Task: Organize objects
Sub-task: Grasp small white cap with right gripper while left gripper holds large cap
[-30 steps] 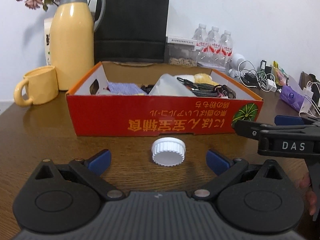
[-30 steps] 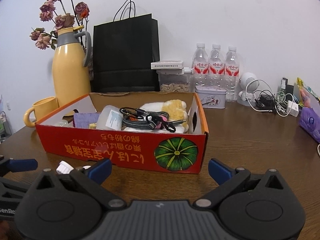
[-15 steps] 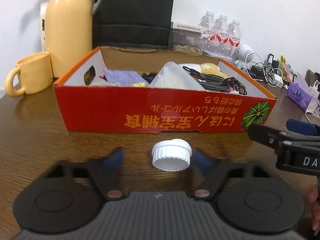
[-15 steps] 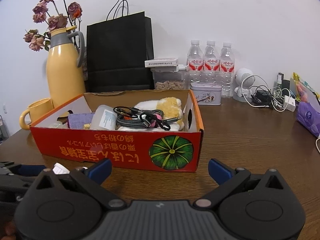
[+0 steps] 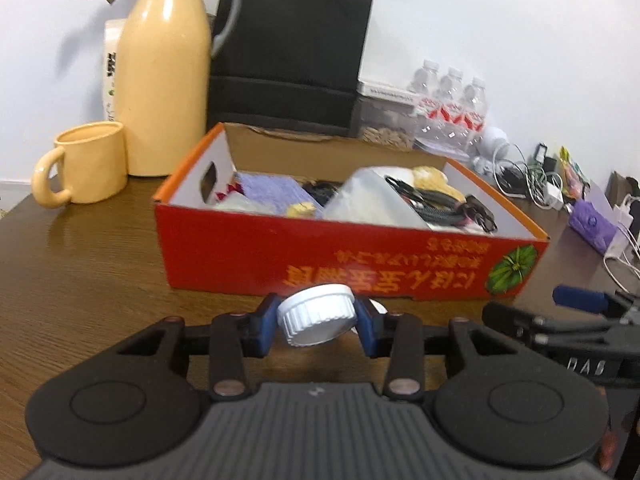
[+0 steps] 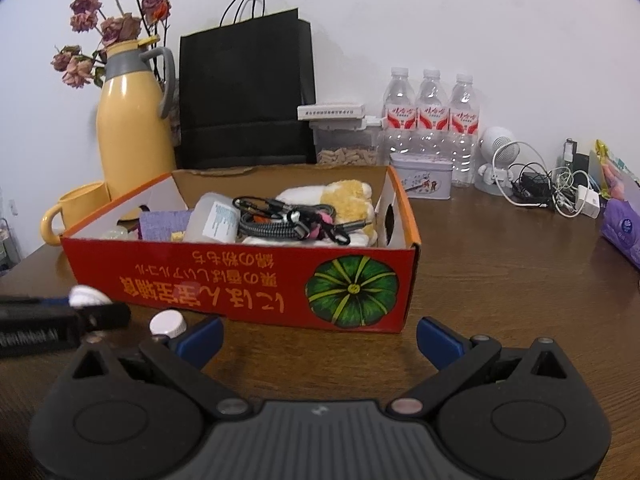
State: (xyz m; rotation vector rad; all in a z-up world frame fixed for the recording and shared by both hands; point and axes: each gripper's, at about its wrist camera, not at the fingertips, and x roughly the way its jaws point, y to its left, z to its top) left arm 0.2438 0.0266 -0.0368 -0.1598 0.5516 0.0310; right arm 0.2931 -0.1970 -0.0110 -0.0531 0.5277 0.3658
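Change: the left gripper, wide open around the white cap a second ago, now pinches it between its blue pads and has it tilted, apparently lifted off the worktop.
Meaning: the pick-up looks done; the carry into the red box is the step in hand, I judge.
Cap position: in the left gripper, at 6 o'clock of the box's front wall, just short of it.
Second cap: a smaller white cap lies on the worktop near the box front, probably the next thing to tidy.
Right gripper: jaws spread wide, holding nothing, low over the worktop at 6 o'clock of the box's pumpkin print.
Box contents: clear bottle, coiled cables, plush toy, purple cloth; free room seems small, mostly at the near-left corner.
Obstacle: the front wall stands between cap and interior, so the cap must clear it.
Surroundings: yellow mug and yellow thermos at 10 o'clock of the box, black bag at 12, water bottles and chargers at 2.
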